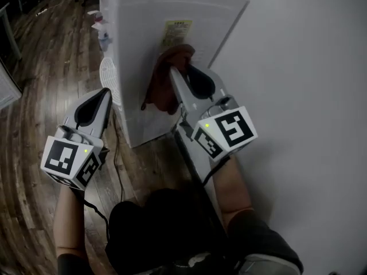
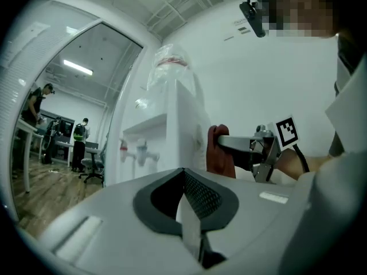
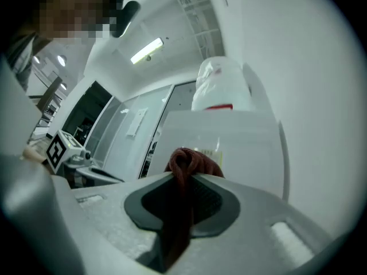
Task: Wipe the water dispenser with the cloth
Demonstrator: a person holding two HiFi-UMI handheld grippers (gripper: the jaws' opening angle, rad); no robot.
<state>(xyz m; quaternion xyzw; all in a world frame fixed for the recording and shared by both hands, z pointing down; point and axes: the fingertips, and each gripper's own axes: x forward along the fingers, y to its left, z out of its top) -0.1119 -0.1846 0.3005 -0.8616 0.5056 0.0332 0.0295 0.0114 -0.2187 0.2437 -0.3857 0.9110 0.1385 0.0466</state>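
The white water dispenser stands against the wall, its side panel facing me, with a water bottle on top. My right gripper is shut on a reddish-brown cloth and presses it to that panel just under a yellow label. The cloth bunches out between the jaws against the dispenser. My left gripper hangs lower left, shut and empty, apart from the dispenser. Its own view shows its jaws closed, the dispenser and the cloth beyond.
A pale wall runs close along the right. Dark wooden floor spreads left, with a cable and a round white grille by the dispenser's base. Far off stand people and an office chair.
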